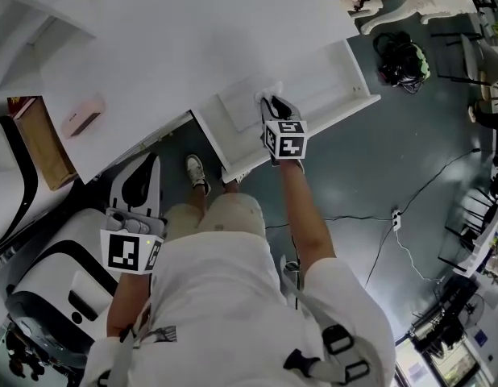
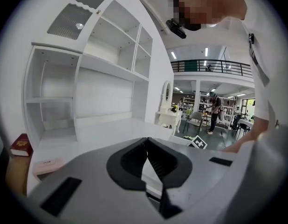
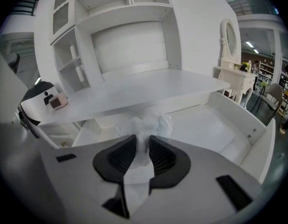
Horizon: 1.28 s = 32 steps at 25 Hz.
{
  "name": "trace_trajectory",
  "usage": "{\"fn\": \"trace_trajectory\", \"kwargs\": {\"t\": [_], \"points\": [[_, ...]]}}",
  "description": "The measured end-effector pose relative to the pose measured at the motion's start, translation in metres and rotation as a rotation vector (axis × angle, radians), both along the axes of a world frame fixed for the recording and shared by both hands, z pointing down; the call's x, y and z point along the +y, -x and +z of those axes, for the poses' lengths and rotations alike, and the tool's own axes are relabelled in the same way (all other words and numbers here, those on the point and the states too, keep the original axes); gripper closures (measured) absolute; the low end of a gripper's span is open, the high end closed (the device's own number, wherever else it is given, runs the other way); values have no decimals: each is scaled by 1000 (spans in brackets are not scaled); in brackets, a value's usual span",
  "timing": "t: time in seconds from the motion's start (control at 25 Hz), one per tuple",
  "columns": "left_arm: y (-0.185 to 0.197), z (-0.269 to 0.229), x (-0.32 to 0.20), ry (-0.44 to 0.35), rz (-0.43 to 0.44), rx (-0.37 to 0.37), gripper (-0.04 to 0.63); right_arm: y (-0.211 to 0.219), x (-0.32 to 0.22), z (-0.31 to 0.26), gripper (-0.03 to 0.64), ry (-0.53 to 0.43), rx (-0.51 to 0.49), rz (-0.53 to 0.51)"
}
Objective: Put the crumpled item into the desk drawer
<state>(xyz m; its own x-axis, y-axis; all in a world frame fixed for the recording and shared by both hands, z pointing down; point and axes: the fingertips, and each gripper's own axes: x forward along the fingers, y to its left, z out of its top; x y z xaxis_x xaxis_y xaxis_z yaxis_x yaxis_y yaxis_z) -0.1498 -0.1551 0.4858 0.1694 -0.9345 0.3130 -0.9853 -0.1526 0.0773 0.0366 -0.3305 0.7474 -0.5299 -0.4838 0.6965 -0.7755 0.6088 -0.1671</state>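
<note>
A crumpled white paper (image 3: 144,127) is pinched between the jaws of my right gripper (image 3: 143,135), and it bulges out past the fingertips. In the head view the right gripper (image 1: 270,103) hangs over the open white drawer (image 1: 346,95) under the desk edge, with the paper (image 1: 269,92) at its tip. The drawer's inside (image 3: 214,129) lies just ahead and to the right of the paper. My left gripper (image 1: 134,230) is held low beside the person's left hip, away from the desk. Its jaws (image 2: 146,146) meet at the tips with nothing between them.
The white desk top (image 1: 192,39) carries a small pink box (image 1: 81,117) at its left end, and a red book (image 2: 21,145) lies further left. A white hutch with shelves (image 3: 125,27) stands at the back. A black-and-white chair (image 1: 64,289) sits lower left. Cables (image 1: 394,232) cross the floor.
</note>
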Motion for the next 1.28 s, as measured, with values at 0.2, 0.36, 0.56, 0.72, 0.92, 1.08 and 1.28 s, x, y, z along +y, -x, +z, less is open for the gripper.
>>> {"fn": "trace_trajectory", "kwargs": {"t": [0.2,0.36,0.56,0.72,0.92,1.08,1.28], "points": [[6,3,4,5,-17,6,578,11,-2,19,520,0,79,-74],[14,7,9,10,-41,8,578,21,-3,38,520,8,147,-134],[21,7,15,18,-68,3,578,24,-8,51,520,26,190,-151],[30,3,20,15,-101,-6,578,26,-8,63,519,48,227,-177],[36,6,25,20,-132,-4,578,29,-9,73,517,68,257,-200],[38,9,31,23,-150,3,578,32,-10,78,506,64,280,-222],[42,9,35,18,-165,7,578,33,-10,81,488,91,286,-229]]}}
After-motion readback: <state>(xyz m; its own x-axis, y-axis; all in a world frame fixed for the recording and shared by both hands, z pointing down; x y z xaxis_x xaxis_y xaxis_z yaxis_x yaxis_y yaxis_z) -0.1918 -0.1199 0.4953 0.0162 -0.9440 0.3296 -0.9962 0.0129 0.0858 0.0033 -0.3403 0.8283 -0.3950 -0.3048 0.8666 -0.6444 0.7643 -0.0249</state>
